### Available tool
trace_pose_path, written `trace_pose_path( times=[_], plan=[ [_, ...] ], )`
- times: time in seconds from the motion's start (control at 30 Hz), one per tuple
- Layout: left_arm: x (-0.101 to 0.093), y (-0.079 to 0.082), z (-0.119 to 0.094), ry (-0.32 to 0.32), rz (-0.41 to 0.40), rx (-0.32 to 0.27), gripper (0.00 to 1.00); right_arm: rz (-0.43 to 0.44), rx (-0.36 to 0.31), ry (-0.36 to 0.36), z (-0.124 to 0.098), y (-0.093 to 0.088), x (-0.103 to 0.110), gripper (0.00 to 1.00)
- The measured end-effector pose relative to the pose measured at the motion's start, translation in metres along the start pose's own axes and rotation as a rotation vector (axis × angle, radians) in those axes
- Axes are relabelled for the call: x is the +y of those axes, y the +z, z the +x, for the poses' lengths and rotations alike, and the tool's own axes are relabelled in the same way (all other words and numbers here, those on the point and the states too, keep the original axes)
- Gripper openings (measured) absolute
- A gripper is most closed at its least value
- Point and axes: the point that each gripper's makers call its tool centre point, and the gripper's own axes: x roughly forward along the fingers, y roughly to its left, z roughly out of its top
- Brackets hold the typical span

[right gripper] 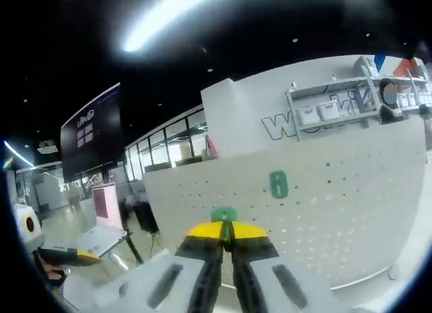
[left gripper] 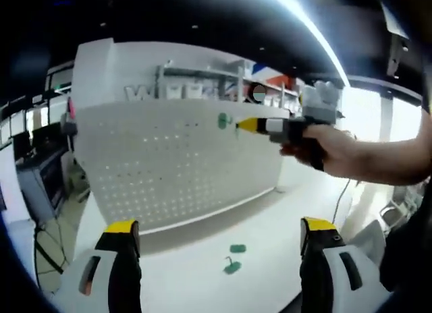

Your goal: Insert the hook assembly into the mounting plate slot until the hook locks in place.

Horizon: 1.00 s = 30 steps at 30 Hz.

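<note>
A white perforated mounting plate [left gripper: 169,171] stands upright on the table. In the left gripper view, a hand brings my right gripper [left gripper: 248,125] in from the right, its yellow tips at the plate's upper right with a green hook piece [left gripper: 225,121] at them. In the right gripper view, my right gripper [right gripper: 226,229] is shut on a green hook [right gripper: 224,214], close in front of the plate [right gripper: 351,212]. Another green hook [right gripper: 278,183] sits on the plate just above and to the right. My left gripper [left gripper: 219,226] is open and holds nothing, well back from the plate.
Two loose green hooks [left gripper: 237,248] [left gripper: 232,266] lie on the white table [left gripper: 270,218] in front of the plate. Shelves with bins [left gripper: 196,90] stand behind it. Desks and monitors [left gripper: 34,158] are at the left. The left gripper [right gripper: 74,257] shows low at the left in the right gripper view.
</note>
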Motion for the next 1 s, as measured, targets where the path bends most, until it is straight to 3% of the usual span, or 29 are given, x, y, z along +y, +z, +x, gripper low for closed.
trace_pose_path(
  times=[0.5, 1.0],
  plan=[
    [-0.002, -0.012, 0.005, -0.008, -0.035, 0.029, 0.99, -0.009, -0.043, -0.123, 0.020, 0.023, -0.062, 0.01],
    [0.011, -0.020, 0.002, 0.027, -0.062, 0.047, 0.99, 0.003, -0.073, -0.188, 0.037, 0.034, -0.090, 0.01]
  ],
)
